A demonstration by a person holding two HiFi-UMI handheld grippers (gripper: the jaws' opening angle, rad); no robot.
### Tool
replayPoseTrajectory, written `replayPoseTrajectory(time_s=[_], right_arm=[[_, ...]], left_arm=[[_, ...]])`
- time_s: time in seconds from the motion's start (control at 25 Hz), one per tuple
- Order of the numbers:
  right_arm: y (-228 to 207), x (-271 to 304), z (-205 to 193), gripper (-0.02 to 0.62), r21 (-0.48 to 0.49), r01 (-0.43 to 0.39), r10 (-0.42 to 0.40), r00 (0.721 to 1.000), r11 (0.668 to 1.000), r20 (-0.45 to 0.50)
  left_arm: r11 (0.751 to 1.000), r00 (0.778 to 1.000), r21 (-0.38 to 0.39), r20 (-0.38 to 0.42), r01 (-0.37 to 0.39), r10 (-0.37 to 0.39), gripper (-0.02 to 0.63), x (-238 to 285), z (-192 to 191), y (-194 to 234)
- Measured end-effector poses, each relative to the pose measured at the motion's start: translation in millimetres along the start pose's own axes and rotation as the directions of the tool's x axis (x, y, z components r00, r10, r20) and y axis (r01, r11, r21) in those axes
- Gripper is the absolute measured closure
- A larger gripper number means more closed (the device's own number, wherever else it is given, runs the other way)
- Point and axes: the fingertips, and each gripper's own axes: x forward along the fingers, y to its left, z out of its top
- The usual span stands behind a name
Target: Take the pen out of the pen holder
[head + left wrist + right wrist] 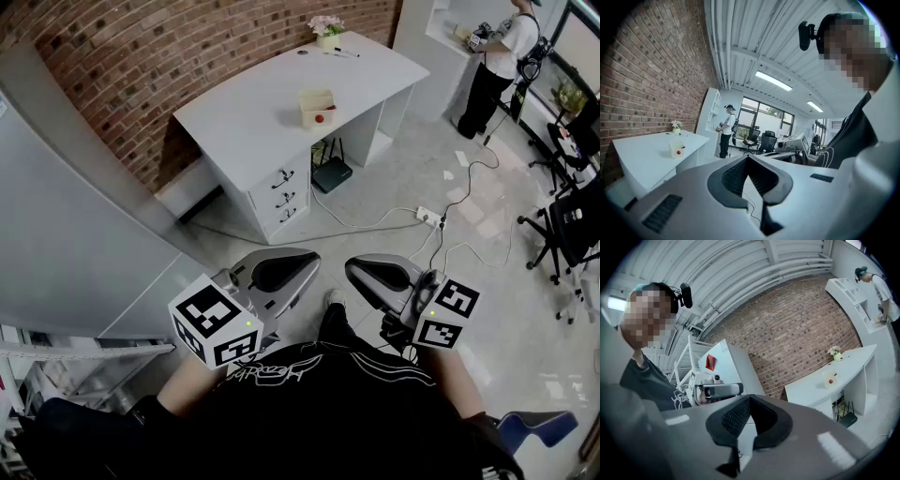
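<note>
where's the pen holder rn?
Head view, upper centre: the pen holder stands on the white desk along the brick wall, roughly above the drawers. The flower pot is at the desk's far end.

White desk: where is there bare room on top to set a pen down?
The white desk is bare from the pen holder to the end over the drawers. Another bare stretch lies between the pen holder and the loose pens. The far corner is busier, with the flower pot and those pens.
</note>
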Motion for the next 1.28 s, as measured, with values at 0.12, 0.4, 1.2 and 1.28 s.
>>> replayPoseTrajectory(time_s=[0.12,0.4,1.2,1.28], right_arm=[[-14.0,3.9,3.8,0.594,0.003,0.0,0.0,1.0,1.0,-0.001],[-60.2,9.2,11.7,0.593,0.058,0.053,-0.054,0.999,0.997,0.007],[-231.3,19.9,69.9,0.592,0.156,0.036,-0.036,0.999,0.987,-0.002],[-244.9,20.3,79.6,0.592,0.146,0.024,-0.024,1.0,0.989,0.003]], left_arm=[[1.0,1.0,-0.015,0.008,0.002,-0.002,0.603,10.2,3.4,11.4],[0.999,1.0,-0.051,-0.011,0.003,-0.003,0.603,42.7,3.3,41.3],[0.995,0.993,-0.072,-0.102,-0.067,0.059,0.603,191.7,32.0,154.0],[0.995,0.992,-0.049,-0.096,-0.086,0.081,0.603,202.8,41.2,163.6]])
